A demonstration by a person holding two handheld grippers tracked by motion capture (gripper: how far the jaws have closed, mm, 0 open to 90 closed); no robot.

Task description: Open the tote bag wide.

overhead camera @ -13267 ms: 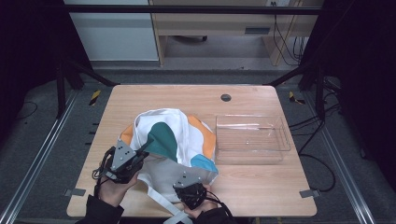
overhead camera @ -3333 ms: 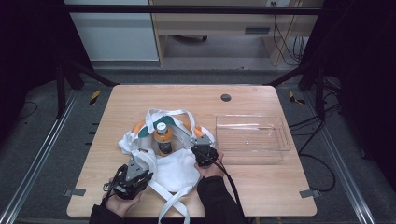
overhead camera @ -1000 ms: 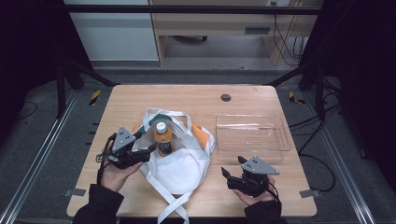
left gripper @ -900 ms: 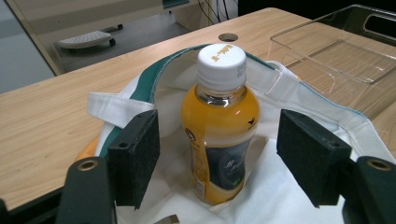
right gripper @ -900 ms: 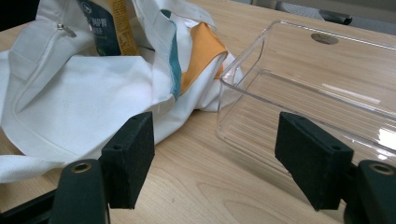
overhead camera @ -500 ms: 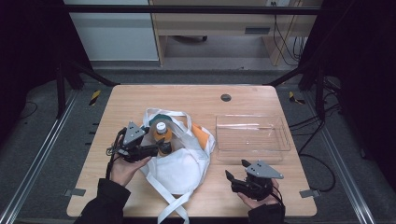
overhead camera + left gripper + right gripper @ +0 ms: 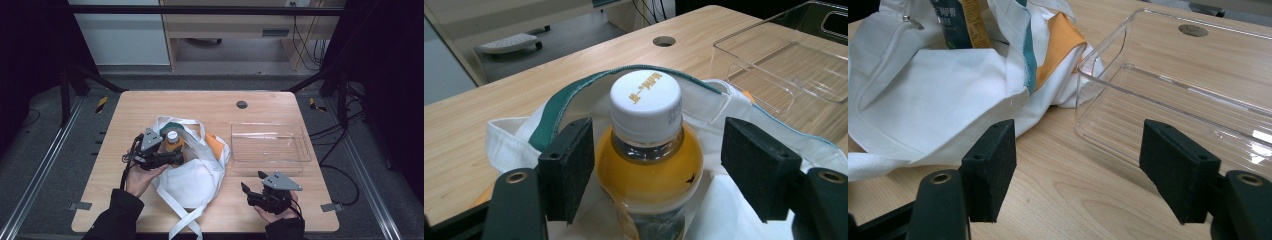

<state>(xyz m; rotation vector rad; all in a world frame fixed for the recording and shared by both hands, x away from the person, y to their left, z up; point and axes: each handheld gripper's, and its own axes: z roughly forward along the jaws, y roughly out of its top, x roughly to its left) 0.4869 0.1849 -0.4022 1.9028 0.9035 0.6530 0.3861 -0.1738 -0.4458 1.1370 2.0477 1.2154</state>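
Observation:
An orange drink bottle with a white cap (image 7: 172, 135) (image 7: 645, 97) stands upright in the mouth of a white cloth bag (image 7: 192, 175) (image 7: 943, 85) trimmed in teal and orange. My left gripper (image 7: 175, 154) (image 7: 659, 167) reaches in from the left and is open, with a jaw on each side of the bottle's shoulder. The left pad (image 7: 571, 167) sits almost against the bottle and the right pad (image 7: 756, 167) stands clear of it. My right gripper (image 7: 253, 183) (image 7: 1078, 170) rests near the table's front right, open and empty, facing the bag and the tray.
A clear plastic tray (image 7: 270, 145) (image 7: 1168, 85) sits empty to the right of the bag. The bag's straps (image 7: 182, 220) trail toward the front edge. A round cable hole (image 7: 242, 104) lies at the back of the wooden table (image 7: 150, 107).
My left gripper has moved right, toward the bottle, and its jaws now stand on either side of it. The right gripper has stayed where it was.

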